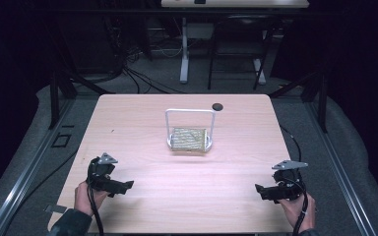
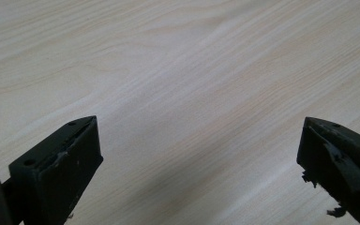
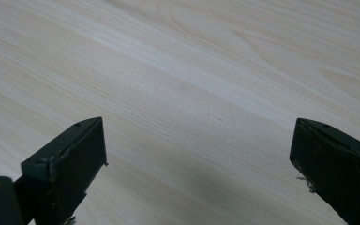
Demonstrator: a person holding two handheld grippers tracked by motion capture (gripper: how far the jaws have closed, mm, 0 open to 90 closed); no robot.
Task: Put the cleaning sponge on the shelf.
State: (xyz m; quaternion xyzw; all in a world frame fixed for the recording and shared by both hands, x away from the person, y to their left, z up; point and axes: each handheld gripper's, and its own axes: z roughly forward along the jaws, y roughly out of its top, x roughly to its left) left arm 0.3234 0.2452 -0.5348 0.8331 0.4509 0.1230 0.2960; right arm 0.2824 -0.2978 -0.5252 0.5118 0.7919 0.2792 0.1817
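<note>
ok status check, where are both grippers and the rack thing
Left gripper open, empty, near table edge. Right gripper open, empty, opposite side. Metal rack with folded cloth mid-table, untouched. Small dark disc behind it; path clear.

Pale wood-grain table (image 1: 142, 123); silvery rack (image 1: 189, 129) holds seemingly yellow-green woven cloth (image 1: 189, 138).

rack (image 1: 190, 129) mid-table (image 1: 128, 123), holding pad (image 1: 189, 138) | disc (image 1: 217, 106) far right of rack | left gripper (image 1: 126, 186) near left | right gripper (image 1: 259, 189) near right

Dark room; grey floor (image 1: 344, 147), cables (image 1: 138, 73), second table (image 1: 234, 4) behind.
</note>
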